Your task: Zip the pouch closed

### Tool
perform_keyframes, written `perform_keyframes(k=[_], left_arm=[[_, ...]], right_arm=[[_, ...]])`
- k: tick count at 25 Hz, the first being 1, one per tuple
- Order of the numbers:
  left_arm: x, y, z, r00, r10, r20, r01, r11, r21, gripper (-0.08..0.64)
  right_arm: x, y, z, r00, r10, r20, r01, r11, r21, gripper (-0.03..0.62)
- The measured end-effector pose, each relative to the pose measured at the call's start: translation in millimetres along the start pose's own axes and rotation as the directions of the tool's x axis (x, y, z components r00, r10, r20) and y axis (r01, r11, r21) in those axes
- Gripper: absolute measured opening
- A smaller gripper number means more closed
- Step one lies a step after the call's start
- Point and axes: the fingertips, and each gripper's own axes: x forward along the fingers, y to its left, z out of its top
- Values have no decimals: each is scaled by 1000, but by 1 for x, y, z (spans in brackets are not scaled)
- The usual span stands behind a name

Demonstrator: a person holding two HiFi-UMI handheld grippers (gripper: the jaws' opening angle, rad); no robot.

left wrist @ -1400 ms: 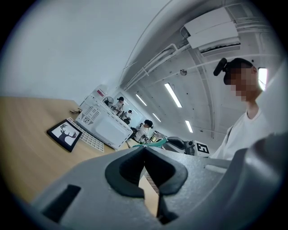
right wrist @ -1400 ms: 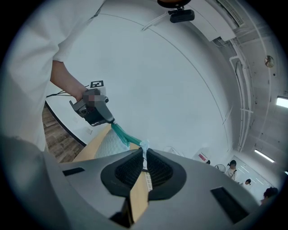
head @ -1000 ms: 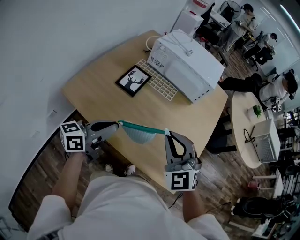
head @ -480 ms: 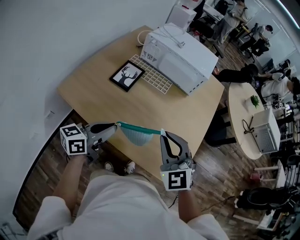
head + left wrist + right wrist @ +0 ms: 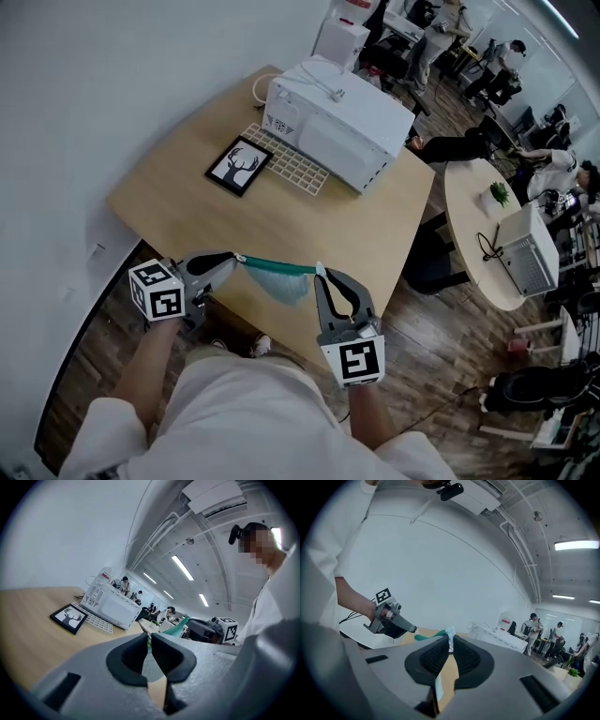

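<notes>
Pouch [image 5: 282,279] hangs in the air between both grippers, over the table's [image 5: 187,187] near edge
left gripper [image 5: 235,257] clamped on one end, right gripper [image 5: 320,271] clamped on the other; zip line runs straight across between them; slider end can't be told

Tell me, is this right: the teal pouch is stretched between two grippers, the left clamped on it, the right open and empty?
Not quite. The right gripper is not open and empty: the right gripper view shows its jaws shut on the other end of the teal pouch. The left gripper is clamped on it, as you said.
</notes>
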Motion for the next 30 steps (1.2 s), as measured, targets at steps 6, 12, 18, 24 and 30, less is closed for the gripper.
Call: perform_keyframes(k=[6,12,18,24,30], left_arm=[[-10,7,9,997,70,31,-72,995,70,25],[-40,20,31,967,210,144,-234,956,176,25],[-68,21,67,927,298,230,-354,896,269,15],[-99,23,94,869,383,312,-473,828,300,14],[-130,27,96,804,455,384,-571,771,281,14]], right_arm=[[2,-17,-10,999,-36,-6,37,997,70,32],[16,-33,-25,996,-85,3,83,975,208,34],[23,-43,-24,995,-97,9,90,951,296,35],[26,-52,-19,996,-92,14,81,933,351,35],[20,-78,-10,990,-137,22,121,926,357,37]])
